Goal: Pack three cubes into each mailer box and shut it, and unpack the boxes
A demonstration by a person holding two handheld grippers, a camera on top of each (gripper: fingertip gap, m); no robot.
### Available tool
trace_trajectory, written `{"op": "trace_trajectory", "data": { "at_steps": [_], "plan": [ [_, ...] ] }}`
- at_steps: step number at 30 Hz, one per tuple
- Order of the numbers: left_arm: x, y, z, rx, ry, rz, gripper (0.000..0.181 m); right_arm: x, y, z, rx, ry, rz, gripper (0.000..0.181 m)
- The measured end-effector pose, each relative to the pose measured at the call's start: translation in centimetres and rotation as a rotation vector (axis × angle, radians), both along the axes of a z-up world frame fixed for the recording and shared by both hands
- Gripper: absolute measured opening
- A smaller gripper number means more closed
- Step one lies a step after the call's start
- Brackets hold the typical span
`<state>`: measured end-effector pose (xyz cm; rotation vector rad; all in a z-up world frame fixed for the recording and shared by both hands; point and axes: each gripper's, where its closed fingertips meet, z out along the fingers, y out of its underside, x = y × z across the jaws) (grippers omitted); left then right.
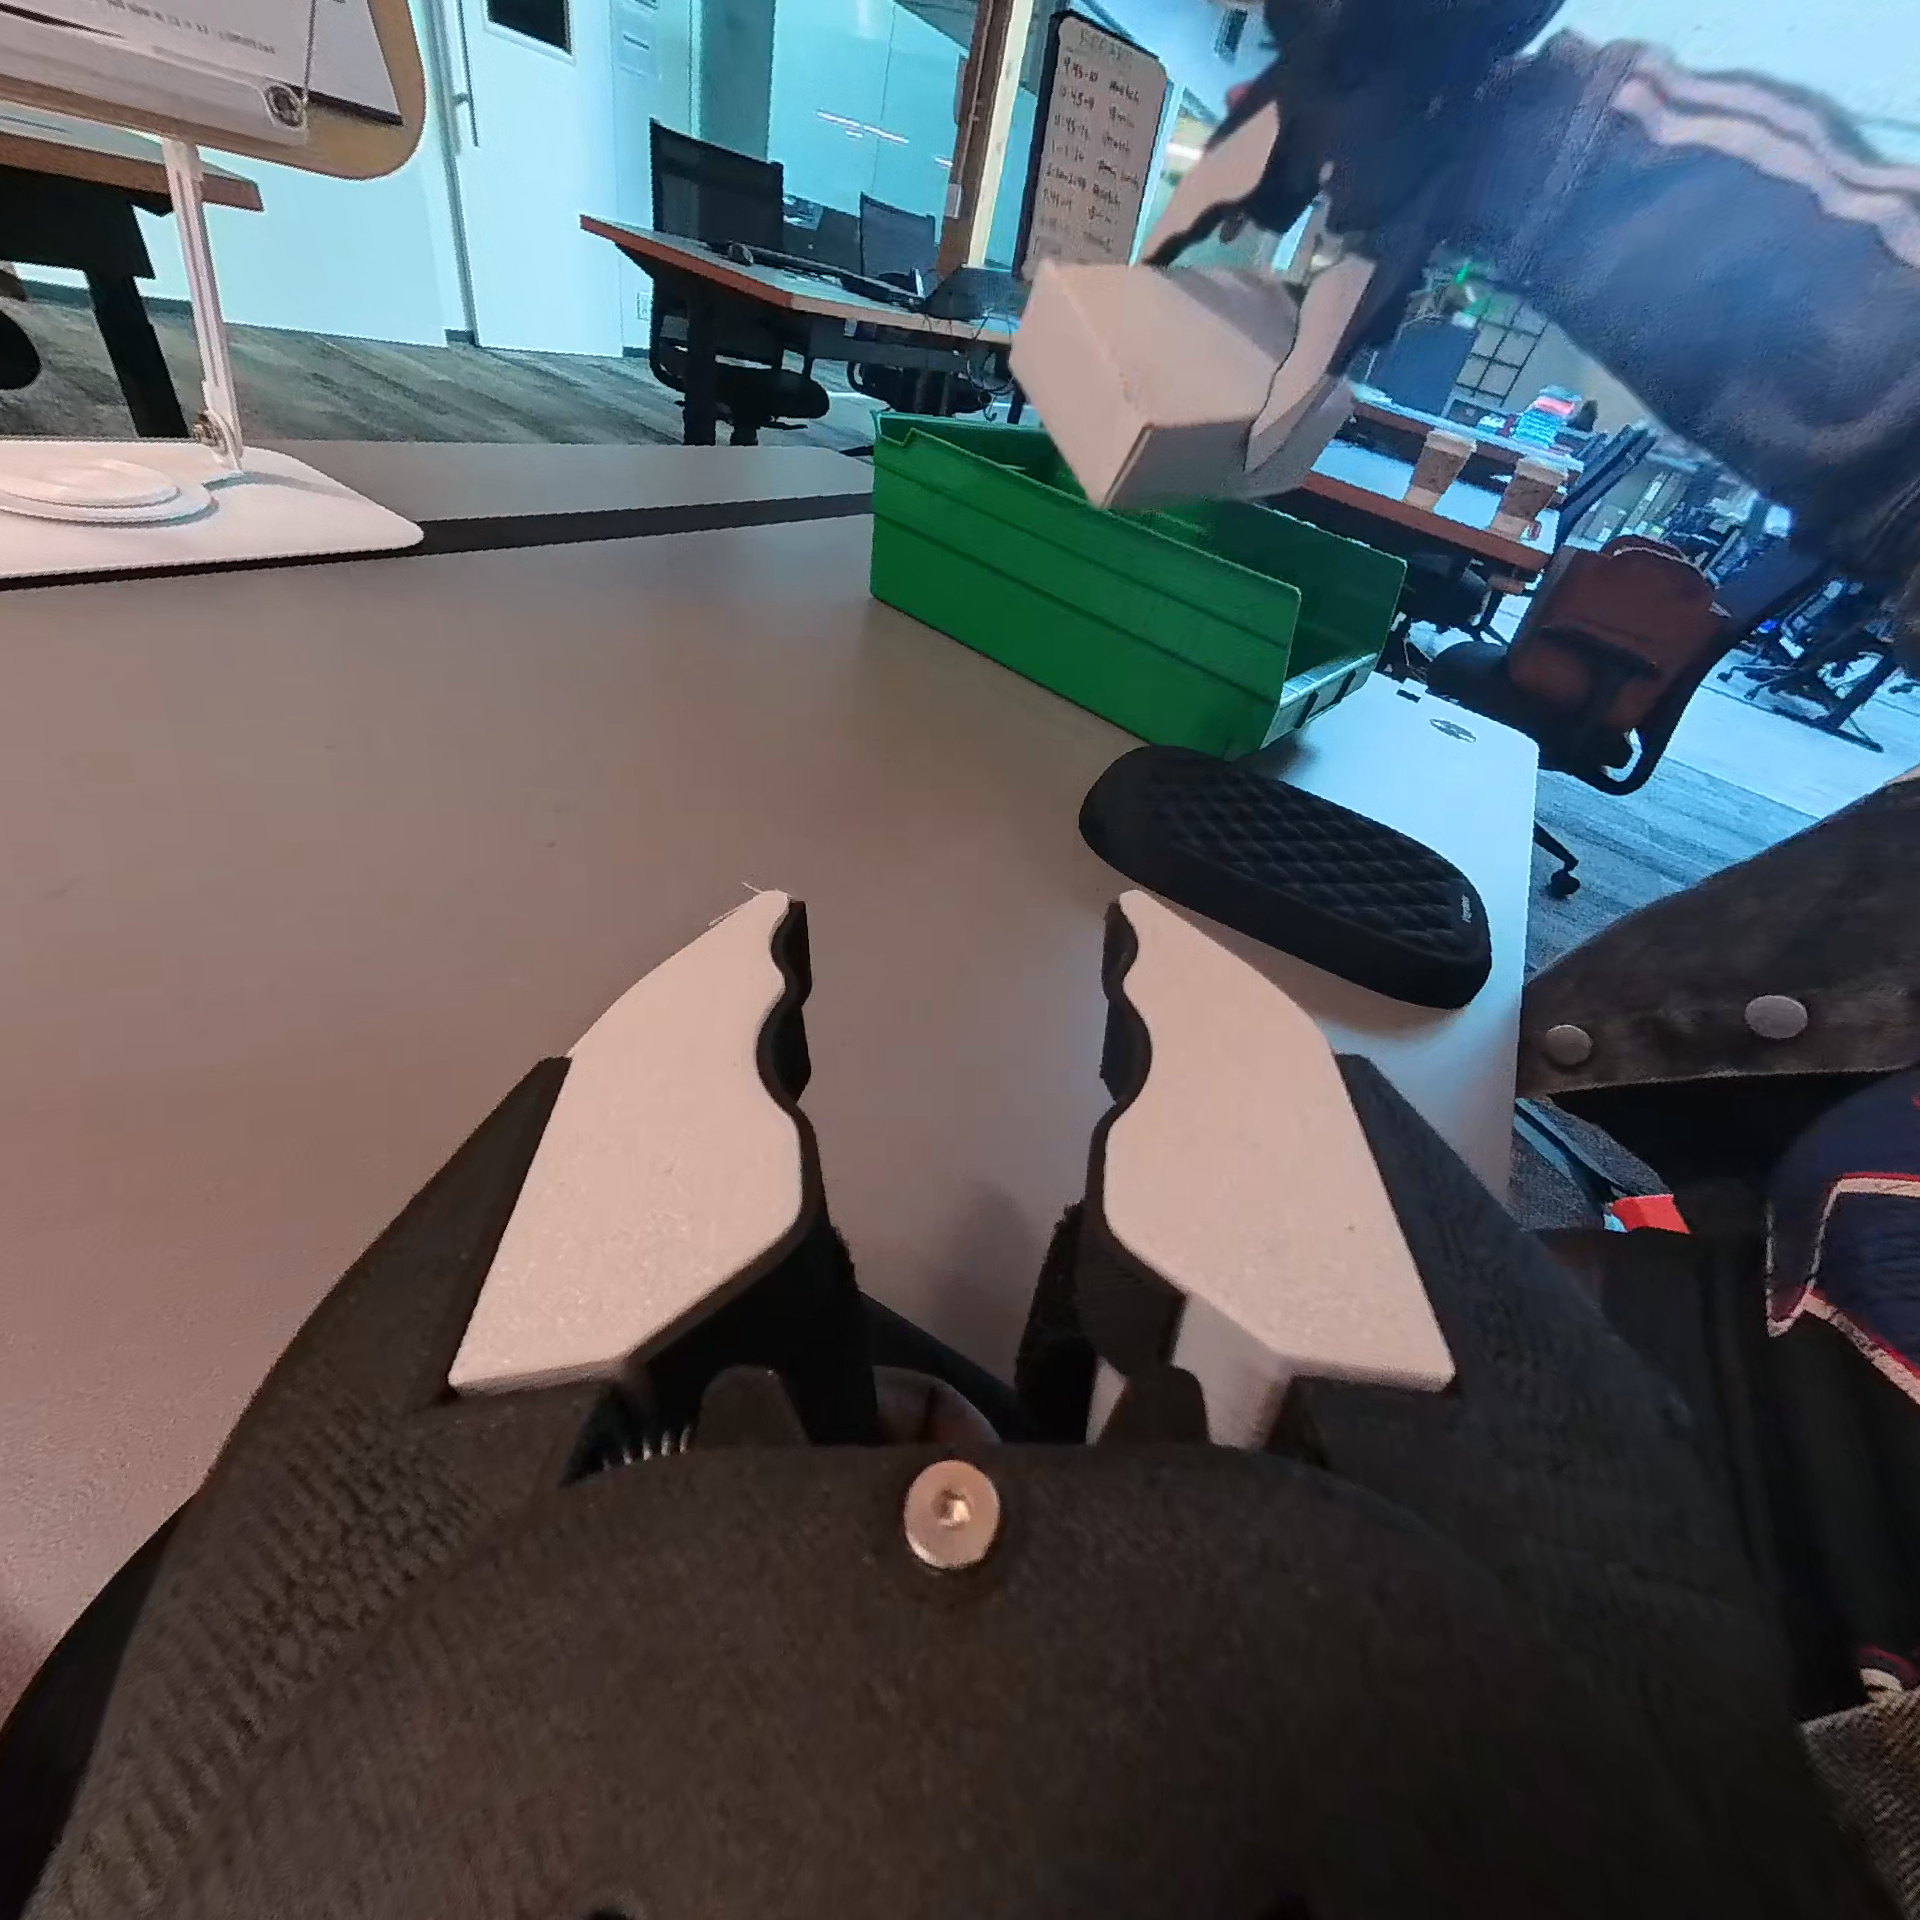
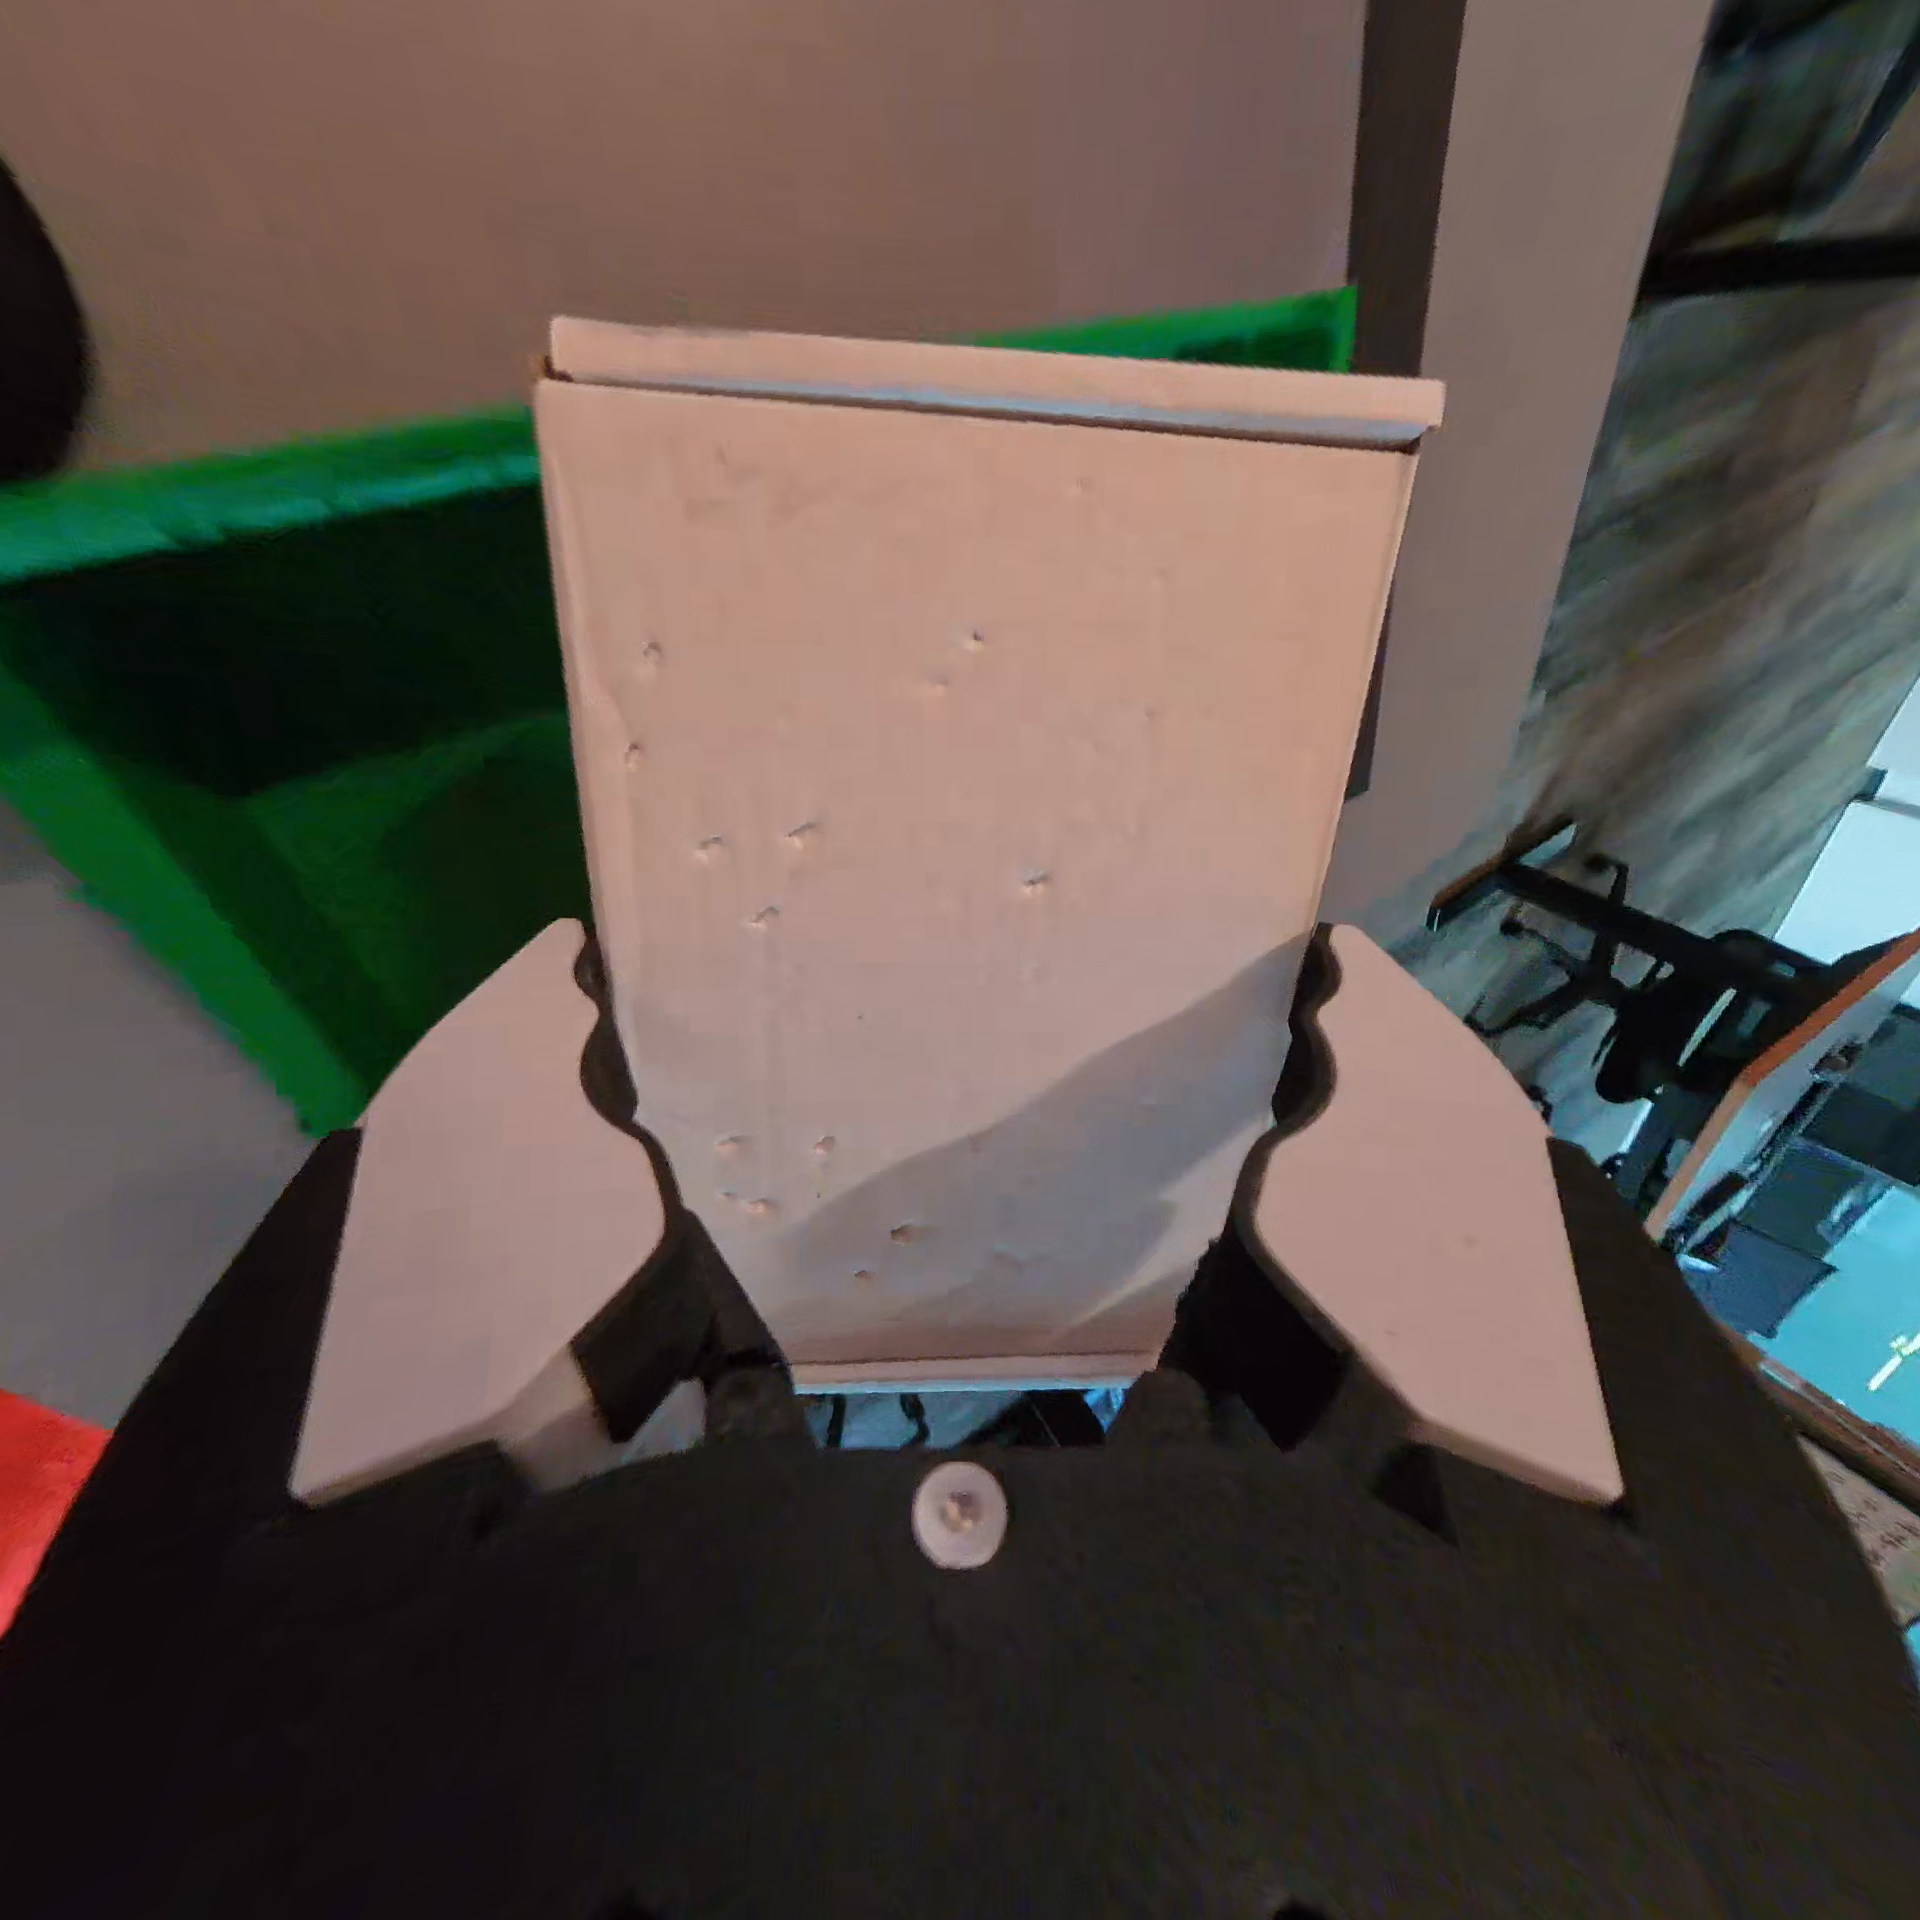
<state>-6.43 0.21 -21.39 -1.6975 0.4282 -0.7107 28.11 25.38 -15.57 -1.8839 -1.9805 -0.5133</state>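
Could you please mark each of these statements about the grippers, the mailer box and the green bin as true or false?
1. The right gripper is shut on a closed white mailer box. True.
2. The left gripper holds a cube. False: its jaws stand apart with nothing between them, above the grey table.
3. The mailer box rests flat on the table. False: in the left wrist view it is held in the air, tilted, above the green bin.
4. A black textured pad lies on the table nearer to the left gripper than the green bin. True.
5. The mailer box's lid stands wide open. False: the box looks shut, its flap folded down.
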Motion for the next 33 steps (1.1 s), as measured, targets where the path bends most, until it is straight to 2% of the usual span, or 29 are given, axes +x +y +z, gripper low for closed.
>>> {"op": "trace_trajectory", "data": {
  "at_steps": [4,8,13,21,22,23,27,33],
  "plan": [
    [-0.1,0.0,0.0,-0.004,-0.008,0.000,0.054,1.7,1.7,-3.3,-0.030,-0.048,0.010,0.123],
    [-0.1,0.0,0.0,-0.005,-0.012,-0.002,0.052,1.4,2.9,-6.7,-0.041,-0.095,0.073,0.123],
    [-0.2,0.0,0.1,-0.006,-0.023,-0.003,0.052,1.3,4.1,-9.4,-0.062,-0.166,0.104,0.123],
    [-0.2,0.0,0.1,-0.002,-0.024,-0.003,0.051,2.1,5.7,-10.9,-0.038,-0.281,0.091,0.121],
    [-0.2,0.0,0.1,-0.003,-0.025,-0.003,0.051,2.1,5.8,-11.0,-0.035,-0.286,0.092,0.116],
    [-0.2,0.0,0.1,-0.003,-0.025,-0.004,0.051,1.9,5.9,-10.9,-0.024,-0.276,0.100,0.102],
    [-0.2,0.0,0.1,-0.001,-0.025,-0.003,0.051,2.3,6.5,-10.8,0.018,-0.295,0.107,0.099],
    [-0.2,0.1,0.1,-0.002,-0.022,-0.003,0.051,2.4,6.0,-10.3,0.022,-0.167,0.069,0.088]
  ]
}}
